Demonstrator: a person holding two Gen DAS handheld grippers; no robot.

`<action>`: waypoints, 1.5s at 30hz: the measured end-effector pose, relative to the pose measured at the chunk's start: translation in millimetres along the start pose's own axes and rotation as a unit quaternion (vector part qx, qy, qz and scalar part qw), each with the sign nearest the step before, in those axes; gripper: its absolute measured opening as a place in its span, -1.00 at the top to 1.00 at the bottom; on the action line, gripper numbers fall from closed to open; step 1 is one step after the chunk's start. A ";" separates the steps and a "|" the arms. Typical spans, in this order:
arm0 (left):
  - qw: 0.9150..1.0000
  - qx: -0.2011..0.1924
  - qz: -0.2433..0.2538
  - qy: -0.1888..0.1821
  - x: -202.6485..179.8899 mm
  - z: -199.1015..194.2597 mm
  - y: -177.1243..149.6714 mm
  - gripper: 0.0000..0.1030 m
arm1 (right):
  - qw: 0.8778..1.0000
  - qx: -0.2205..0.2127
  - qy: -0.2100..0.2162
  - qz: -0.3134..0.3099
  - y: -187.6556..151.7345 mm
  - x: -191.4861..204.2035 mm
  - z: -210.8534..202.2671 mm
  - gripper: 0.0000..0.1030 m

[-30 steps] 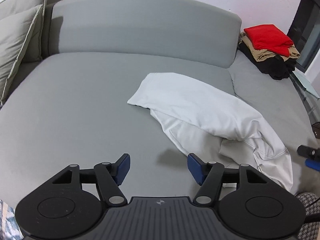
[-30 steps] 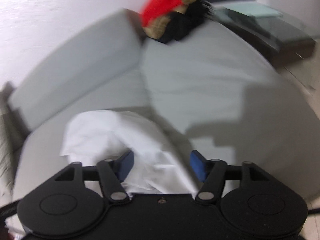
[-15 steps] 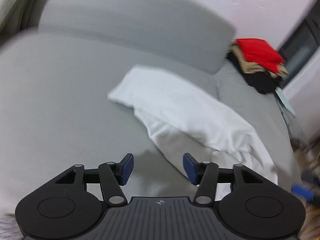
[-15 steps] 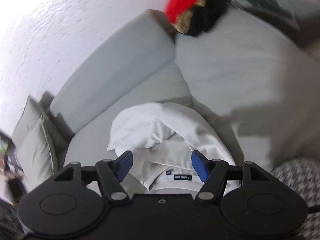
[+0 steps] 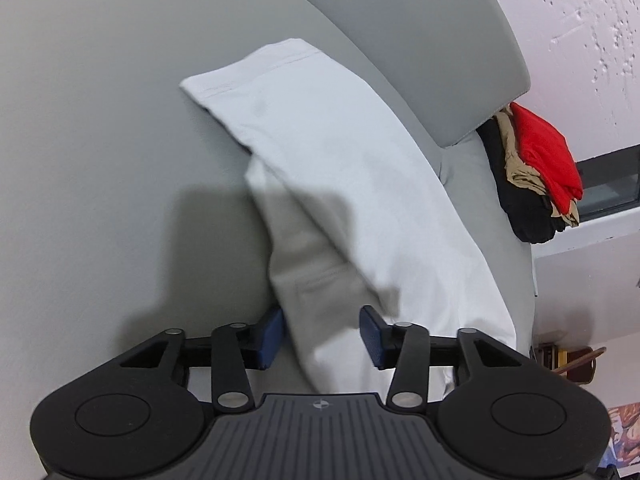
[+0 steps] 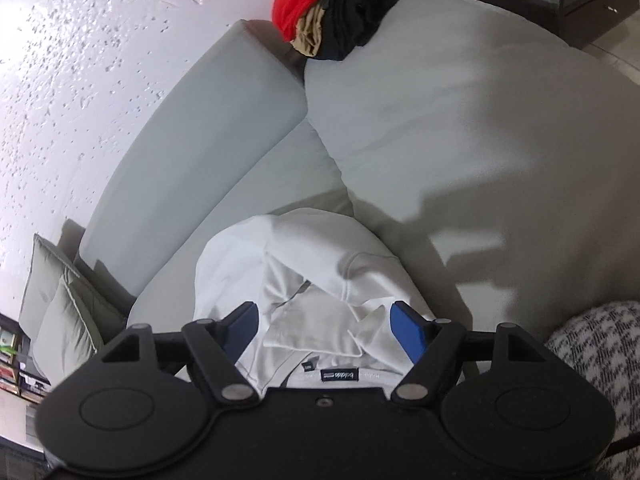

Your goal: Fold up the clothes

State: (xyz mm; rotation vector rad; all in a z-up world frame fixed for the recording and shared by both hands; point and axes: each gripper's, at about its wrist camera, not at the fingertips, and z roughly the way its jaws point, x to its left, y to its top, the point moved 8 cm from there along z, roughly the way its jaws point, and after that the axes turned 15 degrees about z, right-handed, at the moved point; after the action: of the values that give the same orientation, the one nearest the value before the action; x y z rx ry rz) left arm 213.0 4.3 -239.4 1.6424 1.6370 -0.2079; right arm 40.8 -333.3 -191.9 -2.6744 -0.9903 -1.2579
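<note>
A white shirt (image 5: 340, 184) lies crumpled on the grey sofa seat (image 5: 100, 140). My left gripper (image 5: 322, 330) is open, its blue pads on either side of the shirt's near lower edge. In the right wrist view the shirt's collar (image 6: 316, 328) with a dark label lies between the blue pads of my open right gripper (image 6: 326, 326). I cannot tell whether either gripper touches the cloth.
A stack of folded clothes, red on top of tan and black (image 5: 536, 168), sits on the sofa's far right, also in the right wrist view (image 6: 332, 8). Grey backrest (image 5: 400, 32), cushions (image 6: 60, 312) at the left end, a dark side table (image 6: 580, 0), a patterned fabric (image 6: 592, 356).
Both grippers have moved down and in over the shirt. The left now straddles its lower edge and the right straddles the collar. Both stay open.
</note>
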 end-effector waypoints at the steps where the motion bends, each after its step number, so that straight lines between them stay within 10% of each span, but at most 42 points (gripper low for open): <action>1: 1.000 0.001 0.002 0.001 -1.4 3.9 2.7 0.30 | 1.000 -0.002 0.000 0.002 0.9 -0.8 0.7 -0.39; 8: 0.999 -0.003 0.009 0.033 -5.4 -1.9 4.0 0.91 | 1.000 -0.013 -0.002 0.004 4.1 -4.9 -5.9 -0.39; 21: 0.970 -0.136 0.081 0.182 -33.1 -160.0 -55.7 0.94 | 1.000 -0.007 0.004 -0.016 -14.4 -4.4 -16.3 -0.39; 28: 0.977 -0.108 0.055 0.174 -15.5 -146.6 -78.4 0.93 | 0.989 0.028 -0.056 -0.131 -46.5 -4.0 14.8 -0.27; 32: 0.974 -0.109 0.076 0.184 -19.6 -146.9 -75.8 0.93 | 0.953 -0.028 -0.081 -0.290 -65.0 20.4 26.1 -0.27; 39: 0.972 -0.105 0.088 0.190 -19.0 -149.8 -79.9 0.93 | 0.821 -0.066 -0.126 -0.553 -120.3 40.2 55.1 0.26; 44: 0.970 -0.103 0.095 0.199 -20.0 -150.1 -81.3 0.93 | 0.797 -0.059 -0.129 -0.588 -123.4 47.3 74.0 0.56; 45: 0.970 -0.102 0.094 0.200 -19.3 -149.8 -82.3 0.93 | 0.795 -0.062 -0.129 -0.590 -122.8 49.0 76.2 0.97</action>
State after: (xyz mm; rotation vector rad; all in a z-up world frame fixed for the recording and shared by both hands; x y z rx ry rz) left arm 75.3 69.9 -160.1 1.7411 1.7088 0.4008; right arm 48.0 -187.9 -237.9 -2.1970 -2.9491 -0.9491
